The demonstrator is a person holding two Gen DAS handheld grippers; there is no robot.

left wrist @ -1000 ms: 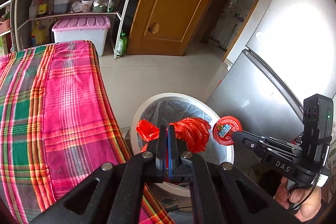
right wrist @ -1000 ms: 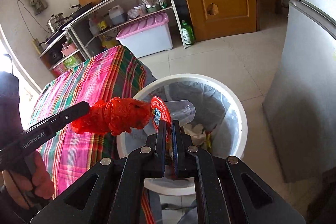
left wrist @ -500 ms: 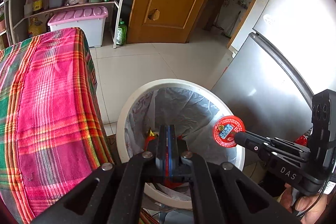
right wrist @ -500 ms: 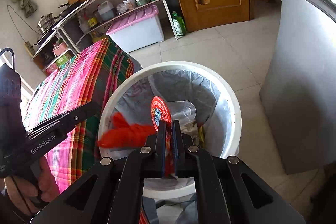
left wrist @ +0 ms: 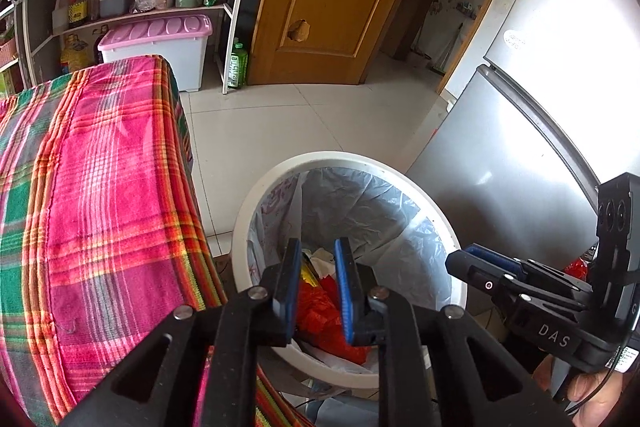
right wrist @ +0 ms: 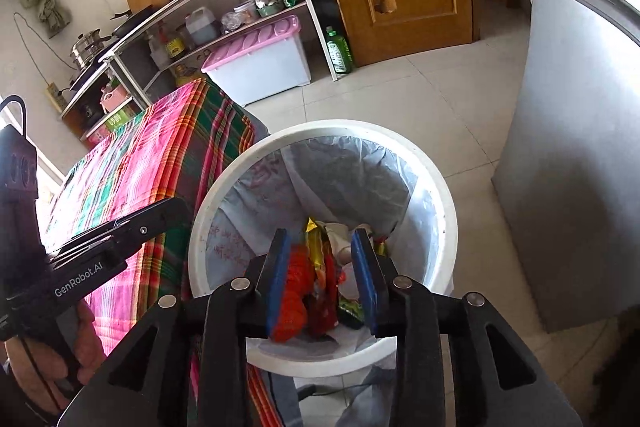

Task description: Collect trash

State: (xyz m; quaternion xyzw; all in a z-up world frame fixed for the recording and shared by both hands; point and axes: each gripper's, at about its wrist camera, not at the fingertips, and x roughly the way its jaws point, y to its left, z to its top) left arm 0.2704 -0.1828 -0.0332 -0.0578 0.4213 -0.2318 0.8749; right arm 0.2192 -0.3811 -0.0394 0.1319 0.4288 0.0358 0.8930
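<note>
Both grippers are positioned over the white trash bin (left wrist: 240, 247), which stands on the tiled floor between the table with the plaid tablecloth (left wrist: 100, 207) and the grey refrigerator (left wrist: 500, 187).

Changes over the last 1 s:
1. The left gripper (left wrist: 318, 287) was clamped on a red plastic bag 1 s ago. Its jaws are now spread with nothing between them, and the red plastic bag (left wrist: 320, 315) lies inside the bin, directly below the blue pads (left wrist: 346, 291).
2. The right gripper (right wrist: 324, 279) held a cup with a round red lid until 0.5 s ago. Its jaws are now also spread and empty. The cup cannot be picked out with certainty among the bin contents in either view.

Current state of the bin: the grey liner (right wrist: 360, 179) holds a pile of mixed waste, including the red bag, a yellow snack wrapper (right wrist: 314, 243) and crumpled white paper (right wrist: 340, 231).

Assessment: both releases appear complete, so the deposit step for these 2 items is judged finished. Both grippers are free for another pickup. The visible part of the tablecloth shows no further litter, so remaining work cannot be determined from these views.
</note>
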